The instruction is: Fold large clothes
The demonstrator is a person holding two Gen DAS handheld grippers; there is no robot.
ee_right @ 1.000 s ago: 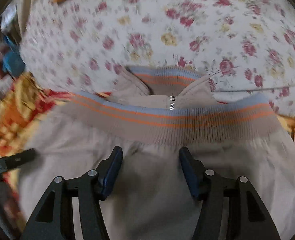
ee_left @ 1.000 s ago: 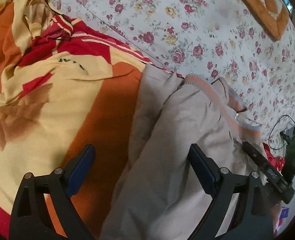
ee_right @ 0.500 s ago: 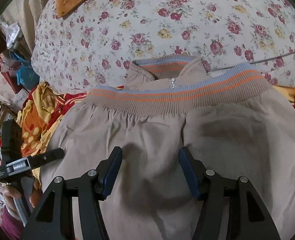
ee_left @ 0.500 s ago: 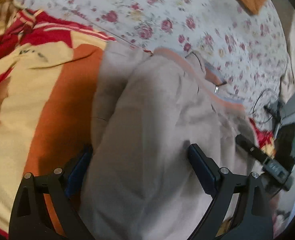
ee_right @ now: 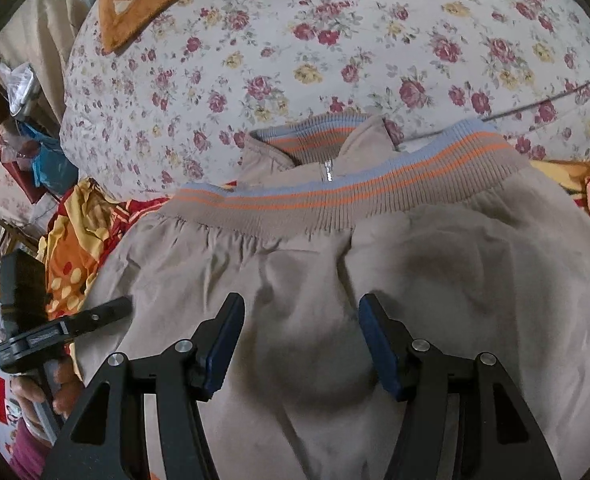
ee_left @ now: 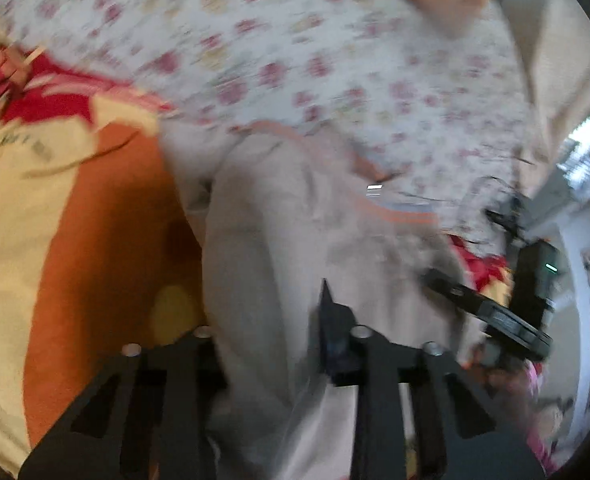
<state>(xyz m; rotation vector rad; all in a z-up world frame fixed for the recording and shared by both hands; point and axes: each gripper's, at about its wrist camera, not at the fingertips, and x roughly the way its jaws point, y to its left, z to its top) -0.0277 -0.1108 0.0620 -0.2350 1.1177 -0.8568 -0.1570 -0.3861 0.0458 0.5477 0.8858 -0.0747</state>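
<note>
Here the beige jacket (ee_right: pixel 435 272) lies on the patterned blanket (ee_left: pixel 95 260), its striped hem (ee_right: pixel 335 196) pointing at the floral sheet (ee_right: pixel 375 40). The left gripper (ee_left: pixel 271 344) is closing its jaws on a fold at the jacket's side edge. The right gripper (ee_right: pixel 299 344), jaws apart, hovers over the middle, cloth bulging between the 2 pads. No readable brand or label shows.

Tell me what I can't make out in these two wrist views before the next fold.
- Left wrist view: motion blur smears everything; the left gripper is closing with beige jacket fabric between its fingers, but the left pad is buried in cloth.
- Right wrist view: the jacket's lower part and sleeves are cut off by the frame and the right gripper.
- The zipper pull is too small to read.
</note>
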